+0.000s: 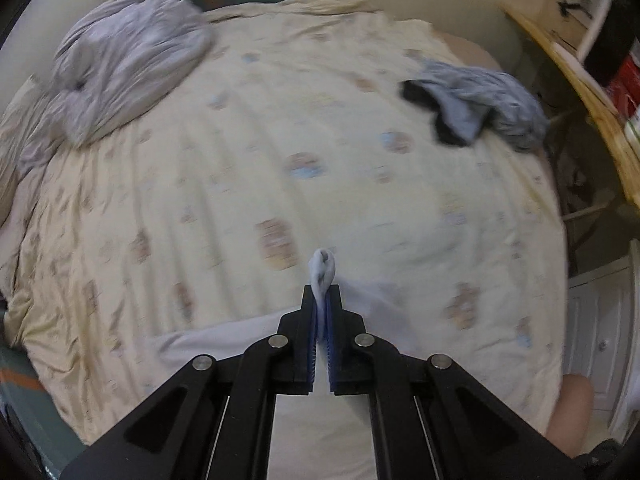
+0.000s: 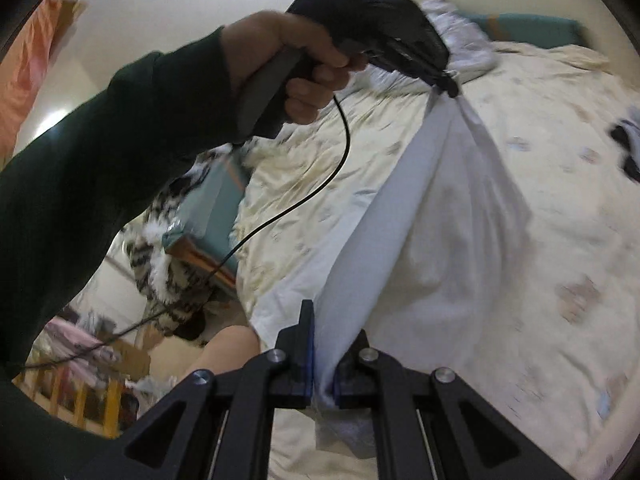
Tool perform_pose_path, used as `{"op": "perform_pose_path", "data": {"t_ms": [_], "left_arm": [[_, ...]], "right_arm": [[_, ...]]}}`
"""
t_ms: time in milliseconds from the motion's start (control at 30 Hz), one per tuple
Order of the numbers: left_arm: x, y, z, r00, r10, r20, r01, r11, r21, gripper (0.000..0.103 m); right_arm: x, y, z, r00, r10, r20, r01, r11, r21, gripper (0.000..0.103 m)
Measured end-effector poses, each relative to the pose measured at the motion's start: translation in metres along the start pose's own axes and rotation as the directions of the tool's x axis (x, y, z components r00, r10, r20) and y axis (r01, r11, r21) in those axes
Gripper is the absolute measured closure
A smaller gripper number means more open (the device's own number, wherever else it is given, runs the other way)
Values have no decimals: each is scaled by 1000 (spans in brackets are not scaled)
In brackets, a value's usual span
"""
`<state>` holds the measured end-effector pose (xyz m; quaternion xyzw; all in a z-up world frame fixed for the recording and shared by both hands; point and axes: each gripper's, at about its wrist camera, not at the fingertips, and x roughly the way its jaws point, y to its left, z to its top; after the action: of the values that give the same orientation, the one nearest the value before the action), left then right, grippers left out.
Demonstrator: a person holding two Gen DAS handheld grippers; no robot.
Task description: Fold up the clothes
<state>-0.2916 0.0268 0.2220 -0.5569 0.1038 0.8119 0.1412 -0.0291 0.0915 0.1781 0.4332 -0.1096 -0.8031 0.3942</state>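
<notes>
Barely started tbh: left tool (image 1: 321, 300) and right tool (image 2: 323, 356) are each clamped on a corner of the white garment (image 2: 420, 220), stretched above the bed (image 1: 240, 160), nothing folded, pile (image 1: 476, 100) waiting.

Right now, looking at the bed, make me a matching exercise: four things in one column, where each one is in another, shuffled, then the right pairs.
Things:
1. white garment
2. grey bedding bundle
3. blue and black clothes pile
4. cream patterned bedsheet

Places or states:
A. crumpled at the bed's far left corner
B. spread over the whole mattress
C. stretched between the left tool and right tool
D. heaped near the bed's right edge

Pairs: 1-C, 2-A, 3-D, 4-B
</notes>
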Motion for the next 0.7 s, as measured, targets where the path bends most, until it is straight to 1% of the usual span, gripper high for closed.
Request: {"op": "perform_pose_path", "data": {"t_ms": [100,200,267,300,367,433,567,633,700], "left_arm": [[9,62,-24,1000,0,-7,0,998,-64,100],[28,123,-54,999,31,-15,-32,993,-117,100],[52,158,-76,998,51,-29,-54,987,-149,100],[68,174,-86,998,46,-35,-51,983,-178,100],[98,205,-107,999,4,-32,-12,967,-253,100],[116,221,-122,999,-35,-12,30,956,-291,100],[128,231,-136,996,-84,29,89,952,-294,100],[128,235,-137,995,-96,37,103,952,-290,100],[130,238,-137,996,-92,20,94,955,-281,100]], "right_arm": [[46,27,19,997,9,-78,-13,998,-56,97],[99,45,30,988,18,-153,-30,997,-77,97],[142,54,35,977,22,-214,-41,996,-85,97],[168,56,34,968,19,-250,-42,996,-85,97],[207,55,28,951,12,-310,-36,997,-71,97],[234,53,23,936,8,-352,-30,998,-57,97],[254,57,22,924,-6,-382,-23,997,-70,97],[259,60,25,920,-5,-391,-23,998,-66,97],[265,63,27,916,-5,-400,-24,997,-67,97]]}}
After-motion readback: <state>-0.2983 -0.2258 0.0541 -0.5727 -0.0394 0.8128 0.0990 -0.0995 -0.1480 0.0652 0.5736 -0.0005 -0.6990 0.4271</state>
